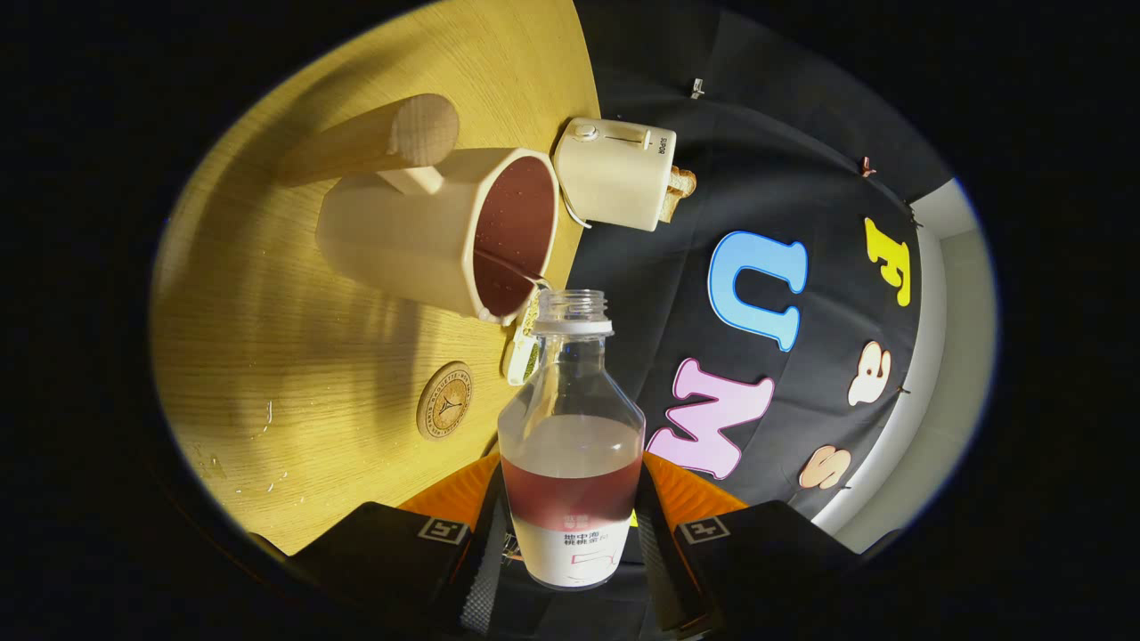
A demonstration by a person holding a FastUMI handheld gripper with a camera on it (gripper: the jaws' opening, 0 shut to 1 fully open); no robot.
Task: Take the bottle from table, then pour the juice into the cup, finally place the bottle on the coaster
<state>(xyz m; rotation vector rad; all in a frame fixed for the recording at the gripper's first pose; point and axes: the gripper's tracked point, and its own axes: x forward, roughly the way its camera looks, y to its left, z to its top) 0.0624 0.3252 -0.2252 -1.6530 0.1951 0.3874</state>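
The bottle [571, 445] is being clamped between both fingers of the hand-held gripper [570, 525]. Its open mouth is being held at the rim of the cup [445, 231], near the tabletop [294, 374] edge. The coaster [444, 401] is lying beside the fingers.

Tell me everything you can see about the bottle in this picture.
The bottle is clear, plastic by the look, with a threaded open neck, no cap, and a white label near its base. Dark red juice fills part of it. The tongs grip its lower body from both sides. It is tipped toward the cream cup, and a thin stream of juice runs between its mouth and the cup.
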